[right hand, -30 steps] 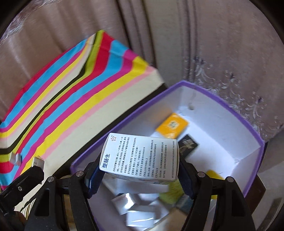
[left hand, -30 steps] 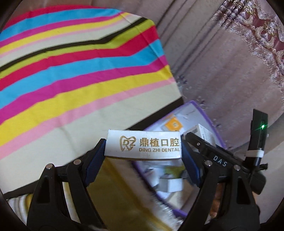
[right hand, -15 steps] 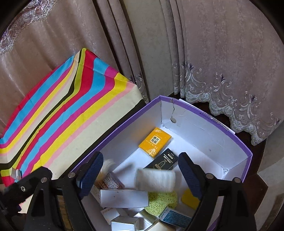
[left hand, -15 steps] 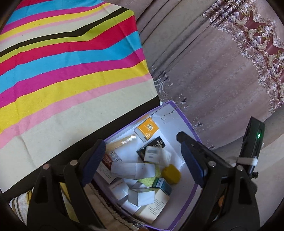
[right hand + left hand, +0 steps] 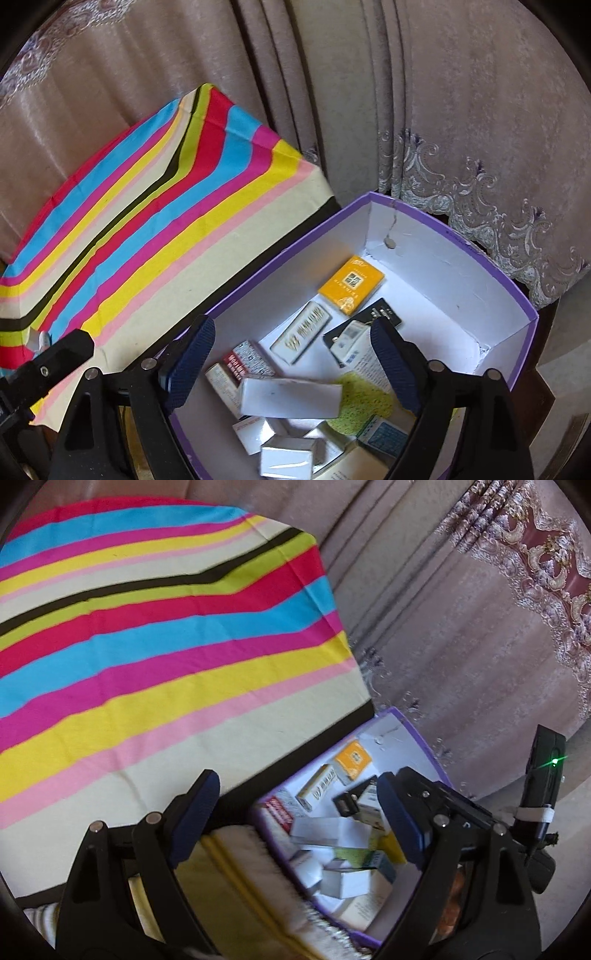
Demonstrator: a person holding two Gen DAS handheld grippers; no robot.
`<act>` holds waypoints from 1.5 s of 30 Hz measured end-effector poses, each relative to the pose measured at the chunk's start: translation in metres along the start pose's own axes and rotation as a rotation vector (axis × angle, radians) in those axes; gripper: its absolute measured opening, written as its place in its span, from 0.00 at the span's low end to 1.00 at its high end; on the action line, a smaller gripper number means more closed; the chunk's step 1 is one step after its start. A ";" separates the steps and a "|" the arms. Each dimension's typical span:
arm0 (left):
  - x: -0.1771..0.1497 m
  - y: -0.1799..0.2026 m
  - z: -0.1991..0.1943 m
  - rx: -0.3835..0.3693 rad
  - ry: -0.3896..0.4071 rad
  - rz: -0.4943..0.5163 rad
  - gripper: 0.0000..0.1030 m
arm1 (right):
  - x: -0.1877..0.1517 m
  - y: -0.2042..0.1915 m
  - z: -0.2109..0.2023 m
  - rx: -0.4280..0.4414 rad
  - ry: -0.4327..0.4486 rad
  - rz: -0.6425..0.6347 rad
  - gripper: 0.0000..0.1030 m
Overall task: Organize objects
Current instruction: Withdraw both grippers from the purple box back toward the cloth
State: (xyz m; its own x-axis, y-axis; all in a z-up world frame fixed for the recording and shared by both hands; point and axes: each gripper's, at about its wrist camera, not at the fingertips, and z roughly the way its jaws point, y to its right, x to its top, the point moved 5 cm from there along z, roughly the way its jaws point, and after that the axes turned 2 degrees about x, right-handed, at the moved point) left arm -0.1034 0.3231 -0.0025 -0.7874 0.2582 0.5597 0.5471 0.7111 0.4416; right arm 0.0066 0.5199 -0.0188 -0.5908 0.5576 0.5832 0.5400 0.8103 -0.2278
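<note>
A purple box with white inside walls (image 5: 443,254) holds several small cartons, among them an orange one (image 5: 351,284), a white dental carton (image 5: 301,332) and a white medicine carton (image 5: 364,360). My right gripper (image 5: 293,360) is open and empty above the box. My left gripper (image 5: 299,812) is open and empty over the box's near left edge (image 5: 421,734); the orange carton (image 5: 352,758) and dental carton (image 5: 317,792) show there too.
A table with a striped cloth (image 5: 166,646) lies left of the box, also in the right wrist view (image 5: 147,236). Curtains (image 5: 443,110) hang close behind. A cream fringed cloth (image 5: 240,878) lies under my left gripper.
Both grippers opened and let go of their cartons, which dropped into the box. Both grippers then drew back a little; the left one swung left.
</note>
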 end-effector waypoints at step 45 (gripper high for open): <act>-0.008 -0.321 -0.169 0.387 0.256 -0.477 0.86 | -0.034 -0.235 0.024 0.127 -0.133 -0.432 0.85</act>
State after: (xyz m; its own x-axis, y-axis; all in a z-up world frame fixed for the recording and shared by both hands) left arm -0.2243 -0.0174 -0.0306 -0.7994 -0.2730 0.5352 -0.0241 0.9046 0.4255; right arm -0.1141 0.3150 -0.0041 -0.8212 0.1763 0.5427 0.1553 0.9842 -0.0847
